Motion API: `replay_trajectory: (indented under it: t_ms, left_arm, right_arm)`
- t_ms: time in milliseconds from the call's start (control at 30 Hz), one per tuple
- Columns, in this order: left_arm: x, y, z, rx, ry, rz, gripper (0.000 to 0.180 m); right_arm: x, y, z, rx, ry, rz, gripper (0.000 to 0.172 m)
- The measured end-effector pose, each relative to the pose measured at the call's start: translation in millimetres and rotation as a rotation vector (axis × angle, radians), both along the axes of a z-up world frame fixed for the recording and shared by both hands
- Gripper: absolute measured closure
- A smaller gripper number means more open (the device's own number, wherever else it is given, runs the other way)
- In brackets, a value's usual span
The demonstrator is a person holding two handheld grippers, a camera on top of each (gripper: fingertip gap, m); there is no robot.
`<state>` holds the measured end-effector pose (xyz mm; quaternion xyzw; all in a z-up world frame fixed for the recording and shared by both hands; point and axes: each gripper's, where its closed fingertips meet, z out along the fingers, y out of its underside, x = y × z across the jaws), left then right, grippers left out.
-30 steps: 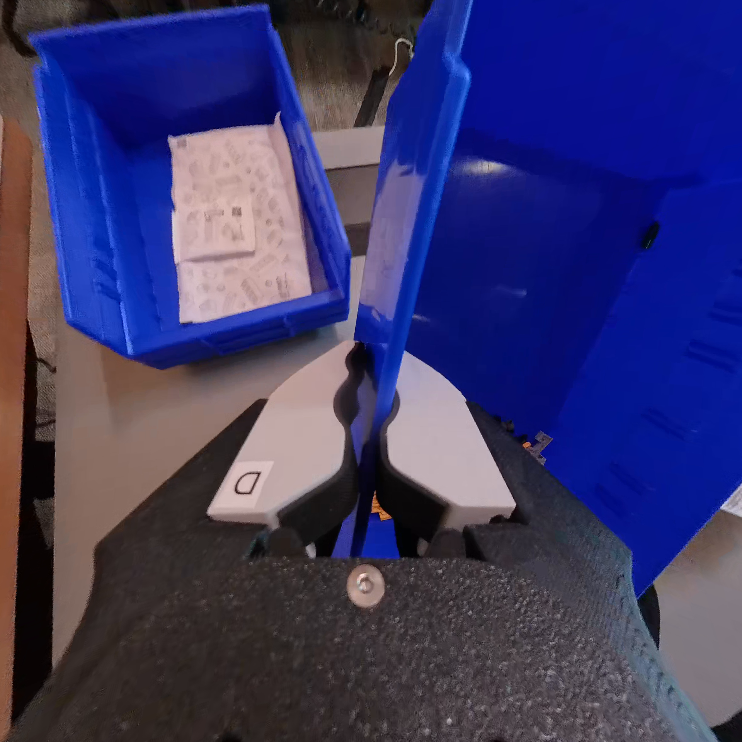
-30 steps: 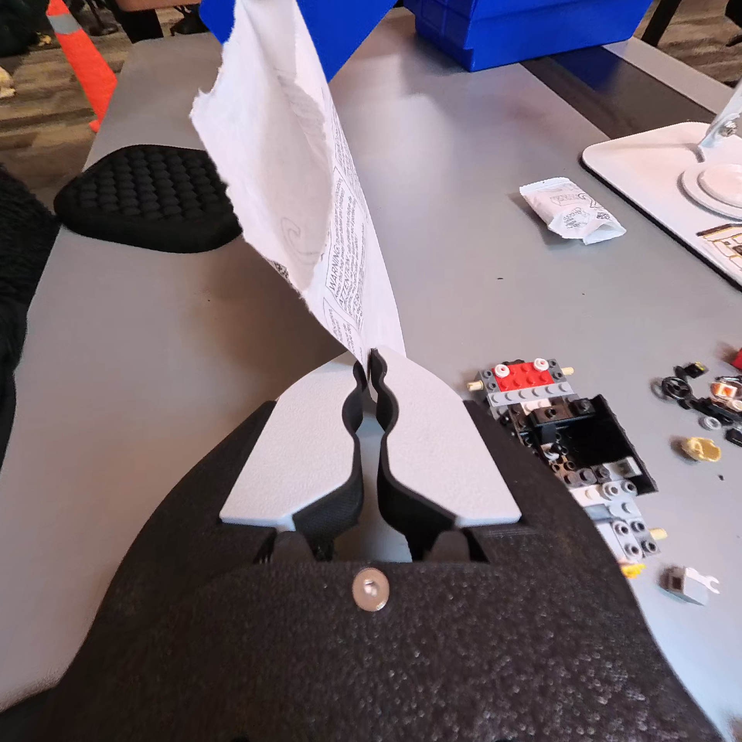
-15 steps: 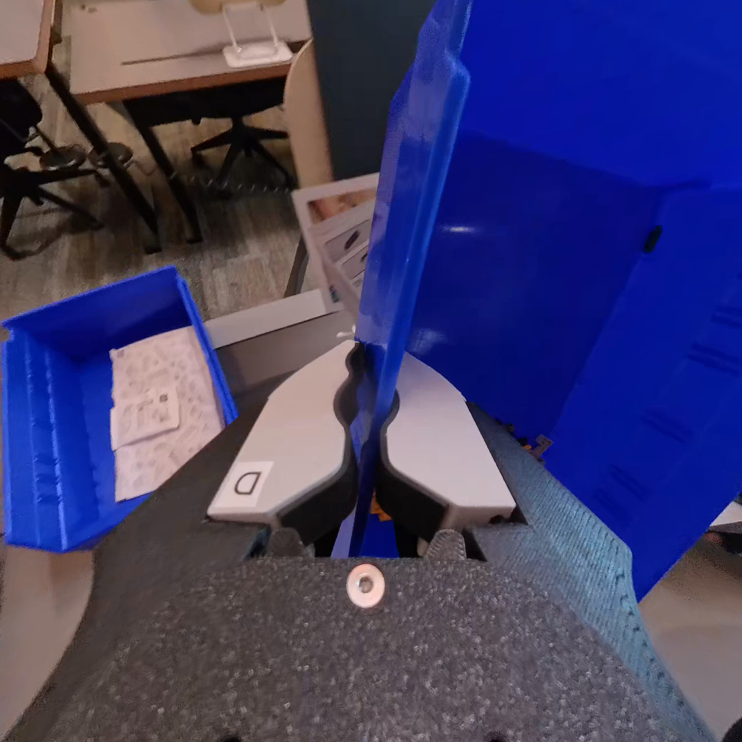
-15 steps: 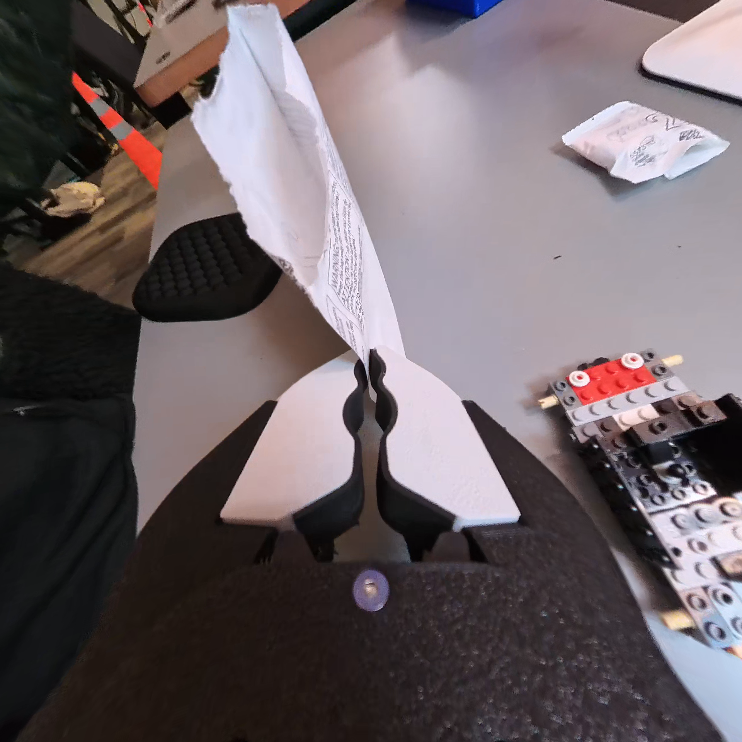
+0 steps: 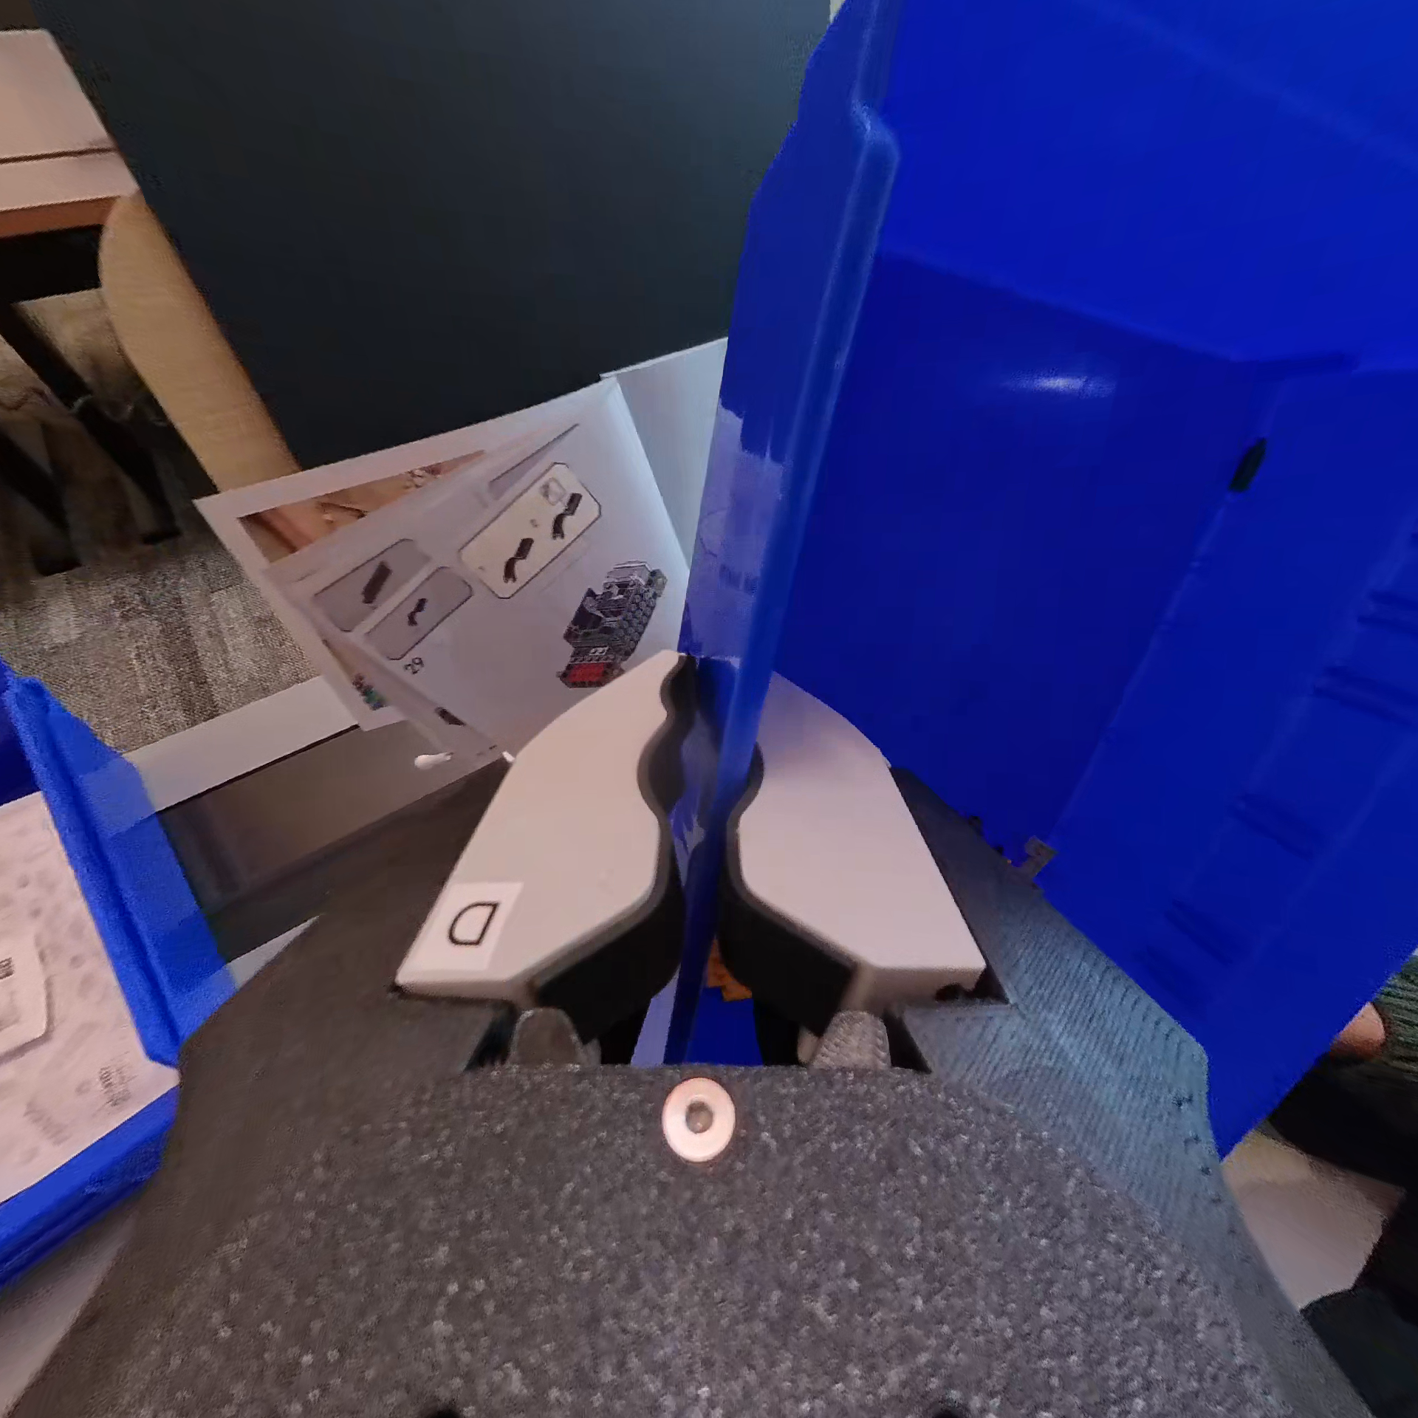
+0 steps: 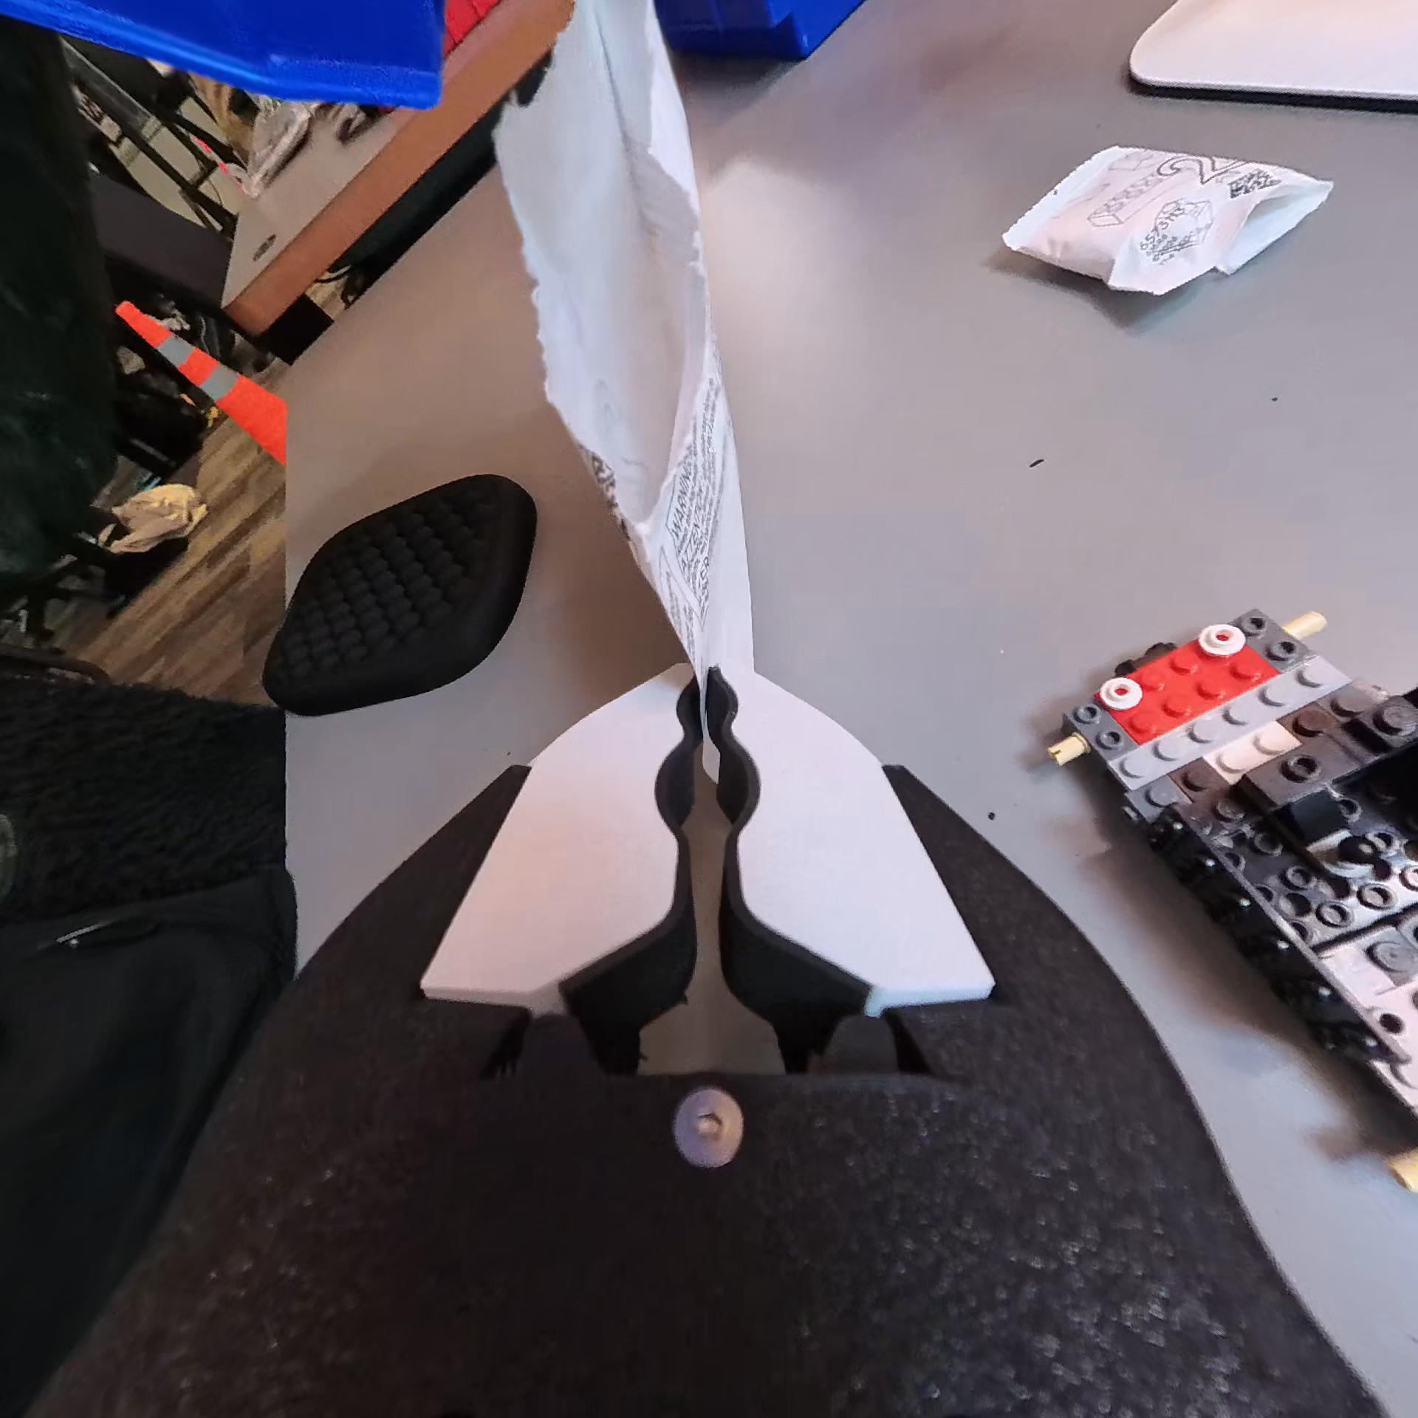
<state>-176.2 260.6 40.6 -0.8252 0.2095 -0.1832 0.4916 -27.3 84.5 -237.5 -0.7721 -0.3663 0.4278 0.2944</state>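
Our left claw [image 5: 710,737] is clamped on the thin wall of a blue bin [image 5: 1074,537], and both pads press against that wall, which runs upright between the fingers and rises past the tips. The bin's hollow opens to the right of the claw and fills most of that side. Just beyond the left fingertip an open instruction booklet [image 5: 491,568] with drawn building steps leans tilted above the grey bench [image 5: 253,836]. Low to the left of the claw sits a second blue bin [image 5: 100,829] with printed paper sheets [image 5: 46,997] lying in it. Our right claw [image 6: 704,690] is pinched shut on the lower corner of a torn white paper bag [image 6: 637,291], and the pads meet on the paper; the bag rises up and slightly left from the tips, its ragged edge at the left. To the left of this claw a black textured pad [image 6: 399,591] rests on the bench [image 6: 921,460]. To the right lies a part-built brick model [image 6: 1266,767] in black, grey and red, well apart from the fingers. Farther ahead and right a second small white bag [image 6: 1166,222] lies crumpled on the bench. A blue bin edge [image 6: 253,46] shows at the upper left, above the claw.
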Motion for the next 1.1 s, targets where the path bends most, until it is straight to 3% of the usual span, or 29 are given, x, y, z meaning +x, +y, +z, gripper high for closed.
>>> replay_trajectory:
  t_ms: [33,267,600,1100]
  left_arm:
    - [3,1,-3,-0.006,0.002,-0.001,0.174]
    - [12,13,-28,-0.063,-0.015,-0.014,0.175]
    - [7,20,-36,-0.052,-0.005,0.019,0.174]
    - [9,9,-15,0.122,0.116,0.120,0.175]
  right_arm:
    - [0,0,0,0.006,-0.003,0.001,0.172]
    - [0,-1,-1,0.108,-0.050,0.019,0.172]
    - [2,5,8,0.288,-0.098,-0.010,0.172]
    - [0,5,12,0.476,-0.150,-0.008,0.172]
